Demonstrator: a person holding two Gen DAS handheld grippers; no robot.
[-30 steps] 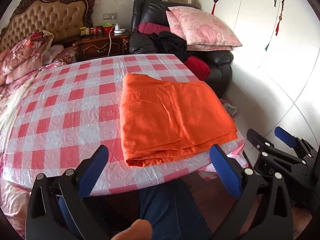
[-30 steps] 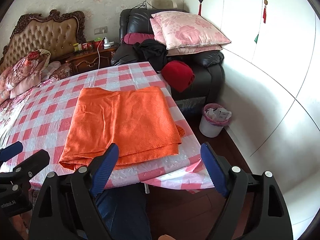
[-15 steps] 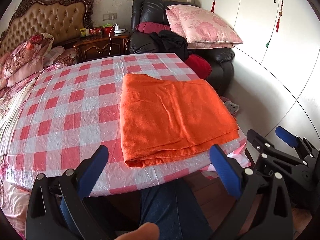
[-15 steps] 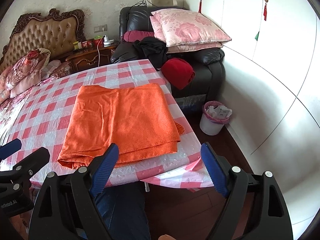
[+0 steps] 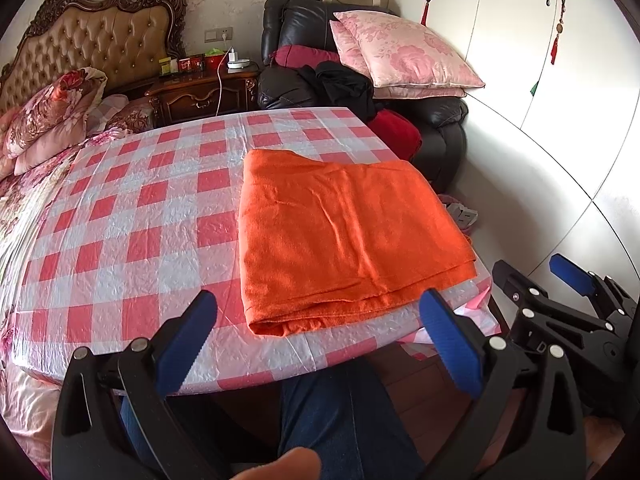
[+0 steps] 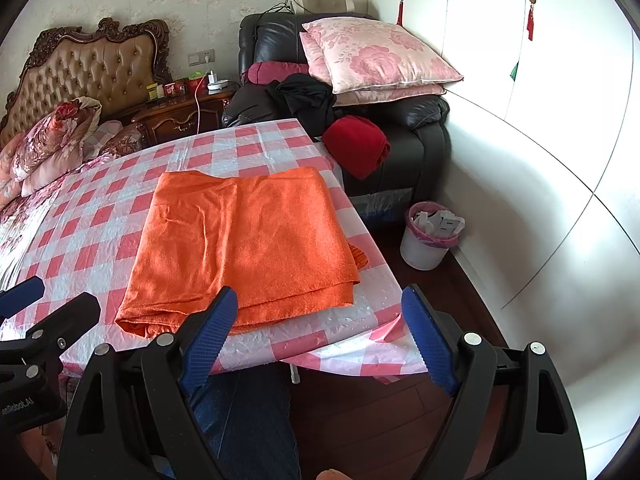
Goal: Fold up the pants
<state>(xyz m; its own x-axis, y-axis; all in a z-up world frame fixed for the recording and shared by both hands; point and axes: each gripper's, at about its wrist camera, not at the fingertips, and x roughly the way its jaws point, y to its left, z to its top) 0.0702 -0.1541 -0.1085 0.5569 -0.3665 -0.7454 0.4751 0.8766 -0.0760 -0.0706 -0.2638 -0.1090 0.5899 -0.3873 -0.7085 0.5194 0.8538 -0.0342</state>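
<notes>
Left wrist view shows me the orange pants (image 5: pixel 344 236) already folded into a flat rectangle, lying on the checked tablecloth (image 5: pixel 132 216) near the table's right front corner, with a doubled edge facing me. My left gripper (image 5: pixel 316 340) hangs short of the table's near edge with its jaws spread wide and nothing between them; the right gripper (image 6: pixel 320 336) is the same, wide apart, empty, hanging just off the front corner. Neither touches the cloth. I judge the folding to be finished or nearly so, with perhaps one more fold left if a smaller bundle is wanted. That would call for bringing both grippers forward to pinch the two near corners of the thick edge and carrying them over to the far edge; a stray flap (image 6: pixel 358 258) peeking out at the right side might need tucking first. The plastic cloth is crinkled and looks slippery, so the bundle could slide when pulled. Around the table I see a bed with a tufted headboard (image 5: pixel 92 48), a black armchair (image 6: pixel 412 136) heaped with pink pillows (image 6: pixel 380 56), and a waste bin (image 6: pixel 428 236) on the dark floor.
</notes>
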